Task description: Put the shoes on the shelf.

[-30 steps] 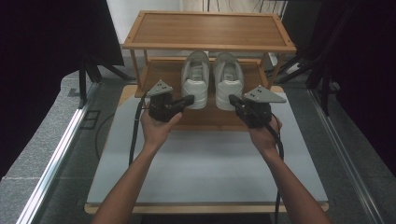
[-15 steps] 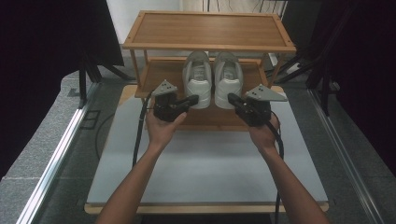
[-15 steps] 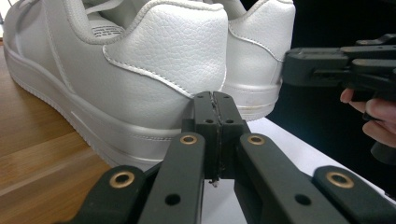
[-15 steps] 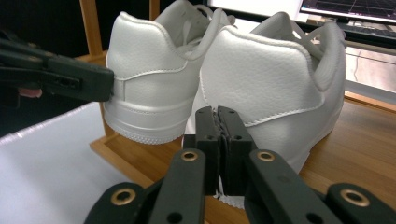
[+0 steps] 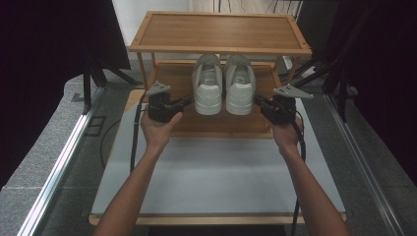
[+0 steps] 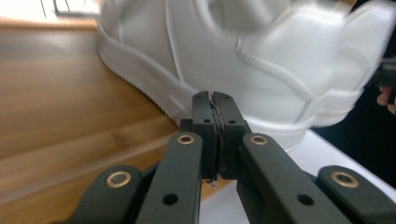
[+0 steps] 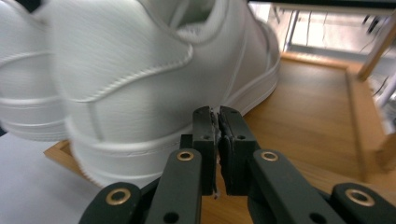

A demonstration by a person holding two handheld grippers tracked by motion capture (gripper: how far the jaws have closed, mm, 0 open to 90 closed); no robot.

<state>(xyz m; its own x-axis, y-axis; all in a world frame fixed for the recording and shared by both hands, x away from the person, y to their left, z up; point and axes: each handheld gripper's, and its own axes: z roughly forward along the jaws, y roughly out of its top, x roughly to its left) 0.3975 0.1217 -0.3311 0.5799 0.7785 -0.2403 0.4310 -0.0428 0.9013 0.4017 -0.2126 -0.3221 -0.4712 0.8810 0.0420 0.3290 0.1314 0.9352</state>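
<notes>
A pair of white shoes stands side by side in the upper middle of the high view, on the lower shelf [image 5: 216, 125] of a wooden rack, heels toward the person. The left shoe [image 5: 207, 84] and the right shoe [image 5: 240, 84] are smooth, leather-looking, with stitched panels, padded collars and thick ribbed rubber soles.

The left gripper [image 5: 187, 101] sits just left of the left shoe's heel, its black jaws pressed together with nothing between them. In the left gripper view its tips [image 6: 214, 100] lie against or just short of the sole's edge at the centre of the frame; I cannot tell whether they touch. The right gripper [image 5: 258, 101] sits just right of the right shoe's heel, its jaws also closed on nothing. In the right gripper view its tips [image 7: 215, 114] stand close to the shoe's side, low centre of the frame; contact is unclear.

Each gripper is black, with brass-ringed pivots and a grey three-cornered plate on top; a black cable trails back along each forearm.

The rack is warm-toned slatted wood with a framed top shelf [image 5: 219, 32] at the upper centre. It stands on a pale, matt table [image 5: 216, 182] that takes up the lower half of the high view.
</notes>
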